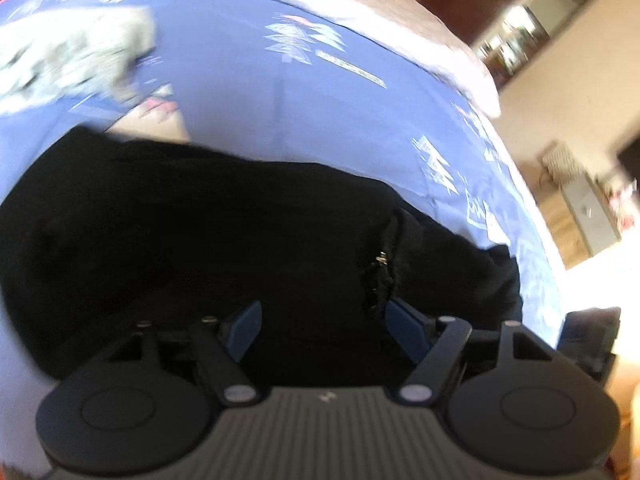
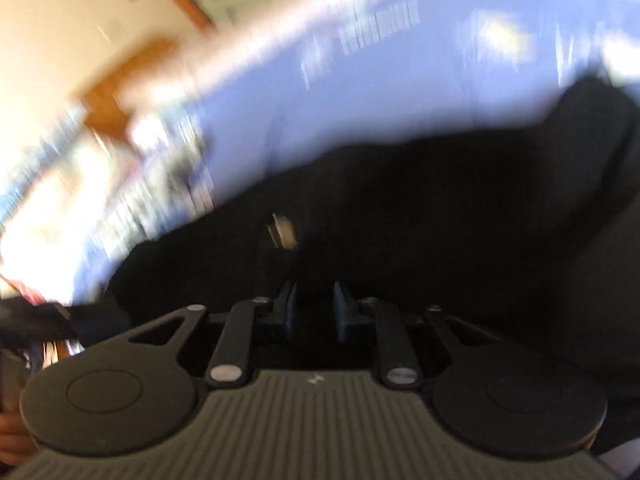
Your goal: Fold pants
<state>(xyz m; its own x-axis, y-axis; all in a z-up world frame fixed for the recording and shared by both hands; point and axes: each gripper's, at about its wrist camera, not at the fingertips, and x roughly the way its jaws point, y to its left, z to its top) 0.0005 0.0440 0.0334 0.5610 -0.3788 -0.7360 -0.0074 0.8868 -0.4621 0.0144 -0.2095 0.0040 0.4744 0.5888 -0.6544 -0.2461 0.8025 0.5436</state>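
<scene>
Left gripper [image 1: 322, 320]: jaws stand apart and empty, low over the black pants [image 1: 200, 248]; nothing is pinched between the blue pads [image 1: 246, 326].
Right gripper [image 2: 314, 306]: jaws are narrow with dark cloth in the gap; this view is blurred, so I cannot tell if the pads [image 2: 342, 308] really press on the pants [image 2: 420, 216].
Pants place: they lie spread on the bed [image 1: 248, 92], on the blue printed sheet; the zipper [image 1: 382, 260] with its open fly is just ahead of the left gripper's right pad.
Step, as I judge: taking hold of the waist part, one gripper at each side, before the first fold.
How to do it well: bring the left gripper down until both pads go over the cloth edge, then close it; take only the layers which must travel together; keep the two grippers at the same height and lift slowly, so the legs follow flat and do not bunch.
Risk: the sheet can be pinched together with the pants.
Count: one pants, one zipper, two grippers, one grey-white crumpled cloth [image 1: 76, 56] far up on the bed.
</scene>
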